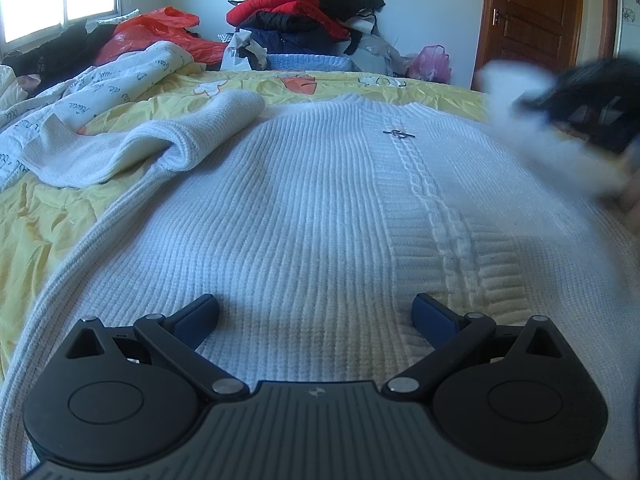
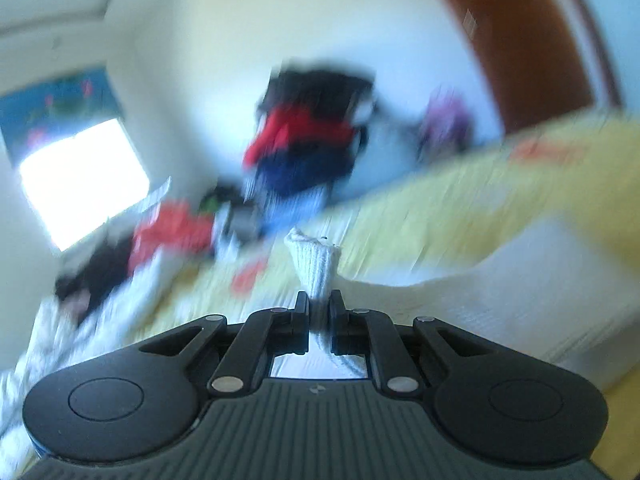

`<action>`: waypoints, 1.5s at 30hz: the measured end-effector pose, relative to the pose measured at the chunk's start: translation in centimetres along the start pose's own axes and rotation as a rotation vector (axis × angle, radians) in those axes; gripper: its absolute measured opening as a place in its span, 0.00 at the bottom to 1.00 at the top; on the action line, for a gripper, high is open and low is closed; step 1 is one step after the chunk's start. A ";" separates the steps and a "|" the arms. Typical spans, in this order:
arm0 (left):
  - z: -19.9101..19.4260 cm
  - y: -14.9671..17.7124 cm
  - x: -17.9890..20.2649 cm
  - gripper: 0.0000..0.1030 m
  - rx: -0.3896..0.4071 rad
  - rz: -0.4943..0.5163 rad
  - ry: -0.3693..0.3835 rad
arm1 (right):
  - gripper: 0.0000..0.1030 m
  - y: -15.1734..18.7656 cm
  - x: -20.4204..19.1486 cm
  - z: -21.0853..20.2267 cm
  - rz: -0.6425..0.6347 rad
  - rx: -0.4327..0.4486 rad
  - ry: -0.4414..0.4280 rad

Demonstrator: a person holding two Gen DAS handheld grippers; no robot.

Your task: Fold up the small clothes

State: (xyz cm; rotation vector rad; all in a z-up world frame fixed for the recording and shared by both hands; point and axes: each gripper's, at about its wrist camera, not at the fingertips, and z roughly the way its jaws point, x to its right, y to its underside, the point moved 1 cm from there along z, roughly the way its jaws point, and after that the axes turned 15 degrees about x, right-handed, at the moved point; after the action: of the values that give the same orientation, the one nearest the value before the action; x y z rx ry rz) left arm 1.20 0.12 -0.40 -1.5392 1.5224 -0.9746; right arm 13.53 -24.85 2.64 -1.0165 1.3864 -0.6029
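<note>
A white ribbed knit sweater (image 1: 320,208) lies spread flat on the yellow bedspread (image 1: 48,232), with a cable braid and a small metal clasp (image 1: 399,133) down its front. Its left sleeve (image 1: 160,144) lies folded out to the left. My left gripper (image 1: 316,312) stands open low over the sweater's hem, with nothing between its blue pads. My right gripper (image 2: 319,304) is shut on the sweater's other sleeve (image 2: 316,264), whose white knit cuff sticks up between the jaws. In the left wrist view that gripper (image 1: 580,108) shows as a dark blur at the right with white fabric trailing.
A white printed quilt (image 1: 100,92) is bunched at the bed's left. Beyond the bed stands a tall pile of red, black and navy clothes (image 1: 304,12), with red bags (image 1: 160,32) and a pink bag (image 1: 432,62). A brown door (image 1: 536,20) is at the right.
</note>
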 end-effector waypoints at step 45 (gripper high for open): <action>13.9 -10.0 4.7 0.09 -0.172 -0.430 0.319 | 0.86 6.1 4.3 -8.0 0.101 -0.127 -0.053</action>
State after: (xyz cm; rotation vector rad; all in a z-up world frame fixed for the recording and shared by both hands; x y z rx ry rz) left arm 18.04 -4.50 2.70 -1.9579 1.5502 -1.4184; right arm 5.13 -27.45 -3.87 -1.0490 1.4336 -0.4153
